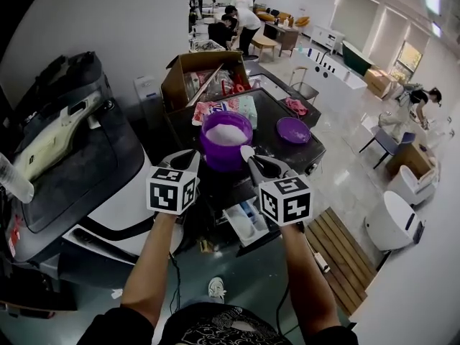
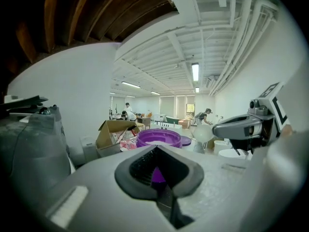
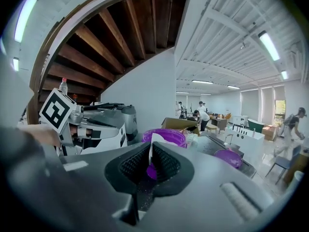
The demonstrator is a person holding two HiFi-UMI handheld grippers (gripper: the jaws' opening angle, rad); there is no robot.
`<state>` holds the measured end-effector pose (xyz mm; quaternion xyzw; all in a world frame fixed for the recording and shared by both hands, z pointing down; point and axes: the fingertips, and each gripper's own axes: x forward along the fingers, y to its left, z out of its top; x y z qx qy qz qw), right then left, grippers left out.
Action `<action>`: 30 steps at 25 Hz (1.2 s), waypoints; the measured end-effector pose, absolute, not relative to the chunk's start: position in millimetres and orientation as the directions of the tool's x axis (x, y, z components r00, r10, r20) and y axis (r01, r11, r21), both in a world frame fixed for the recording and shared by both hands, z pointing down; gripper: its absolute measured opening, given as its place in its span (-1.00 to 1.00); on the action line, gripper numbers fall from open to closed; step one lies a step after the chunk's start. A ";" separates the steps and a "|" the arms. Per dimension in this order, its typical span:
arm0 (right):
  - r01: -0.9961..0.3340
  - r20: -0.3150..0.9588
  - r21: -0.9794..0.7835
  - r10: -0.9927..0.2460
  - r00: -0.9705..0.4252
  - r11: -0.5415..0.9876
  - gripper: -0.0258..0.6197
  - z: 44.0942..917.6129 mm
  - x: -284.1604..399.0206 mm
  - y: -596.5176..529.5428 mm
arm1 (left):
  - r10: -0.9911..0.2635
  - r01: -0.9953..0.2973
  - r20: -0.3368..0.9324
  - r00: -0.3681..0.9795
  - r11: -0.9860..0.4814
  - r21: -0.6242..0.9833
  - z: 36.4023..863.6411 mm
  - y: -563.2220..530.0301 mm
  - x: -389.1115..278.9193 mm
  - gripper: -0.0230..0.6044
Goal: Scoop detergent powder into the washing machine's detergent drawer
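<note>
tub: glossy purple plastic | scoop: smooth white plastic | box: matt cardboard | decking: wood

Strip lights along the ceiling make the hall bright and even; the far windows glow pale. Deep shadow sits under the wooden stairs. Every view bends and darkens at its edges, and the left hand-held gripper and right hand-held gripper look soft up close.
</note>
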<state>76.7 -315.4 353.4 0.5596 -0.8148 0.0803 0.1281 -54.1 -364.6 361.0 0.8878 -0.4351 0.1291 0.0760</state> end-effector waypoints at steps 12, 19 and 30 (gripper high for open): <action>-0.921 0.369 0.071 -0.868 -0.333 0.383 -0.80 355.8 69.1 -383.9 | -0.740 -0.782 0.289 0.607 -0.621 0.054 367.4 -424.5 -62.4 -0.92; -0.908 0.425 0.138 -0.852 -0.306 0.395 -0.80 360.2 76.2 -412.5 | -0.727 -0.768 0.291 0.622 -0.639 0.044 368.0 -441.6 -56.7 -0.93; -0.812 0.587 0.249 -0.749 -0.307 0.528 -0.80 383.7 72.5 -442.2 | -0.706 -0.745 0.306 0.639 -0.667 0.017 367.8 -450.0 -41.9 -0.92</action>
